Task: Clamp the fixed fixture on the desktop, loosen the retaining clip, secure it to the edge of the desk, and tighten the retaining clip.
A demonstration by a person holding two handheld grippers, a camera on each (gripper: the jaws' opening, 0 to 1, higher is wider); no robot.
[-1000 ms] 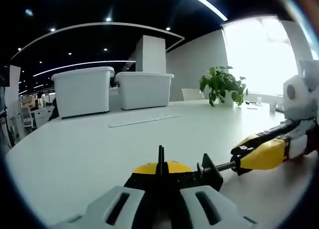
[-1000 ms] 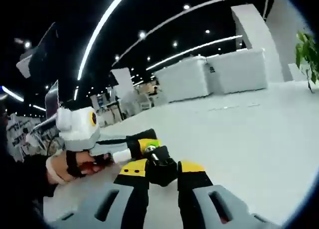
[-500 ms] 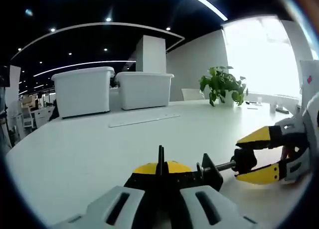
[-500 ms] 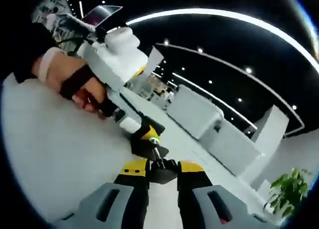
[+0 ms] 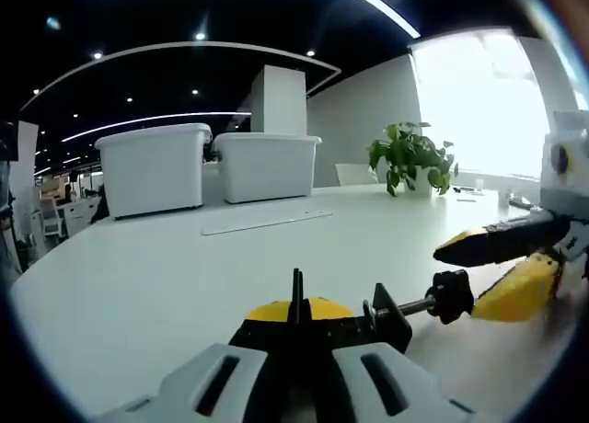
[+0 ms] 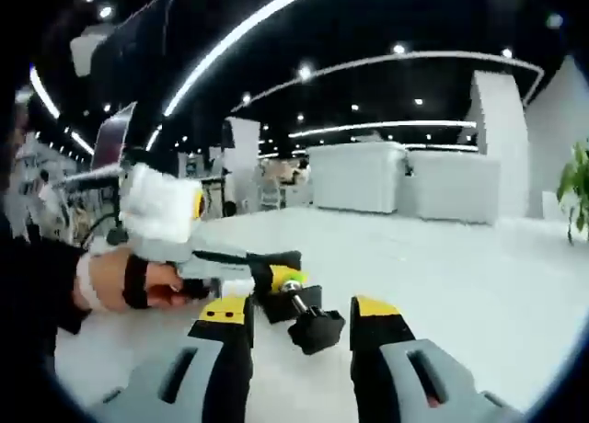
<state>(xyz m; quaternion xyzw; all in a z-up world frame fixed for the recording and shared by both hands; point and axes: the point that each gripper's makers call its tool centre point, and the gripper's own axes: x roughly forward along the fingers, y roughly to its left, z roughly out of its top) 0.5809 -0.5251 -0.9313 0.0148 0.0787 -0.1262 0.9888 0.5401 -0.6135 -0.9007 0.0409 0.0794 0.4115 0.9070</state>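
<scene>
On the white desk (image 5: 166,285) in the left gripper view, the left gripper (image 5: 296,368) has its jaws closed on the black-and-yellow clamp fixture (image 5: 317,322), whose screw knob (image 5: 451,297) juts to the right, where the right gripper (image 5: 506,271) stands spread apart just beside the knob; two white bins (image 5: 207,165) and a potted plant (image 5: 411,156) sit far back. In the right gripper view, the right gripper (image 6: 304,324) has its jaws wide with the knob (image 6: 316,329) loose between them, and beyond it a hand (image 6: 138,280) holds the left gripper (image 6: 241,274) on the fixture (image 6: 287,290).

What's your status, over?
Left gripper shut on clamp. Right gripper open, knob between jaws. Desk flat ahead, bins far back.
</scene>
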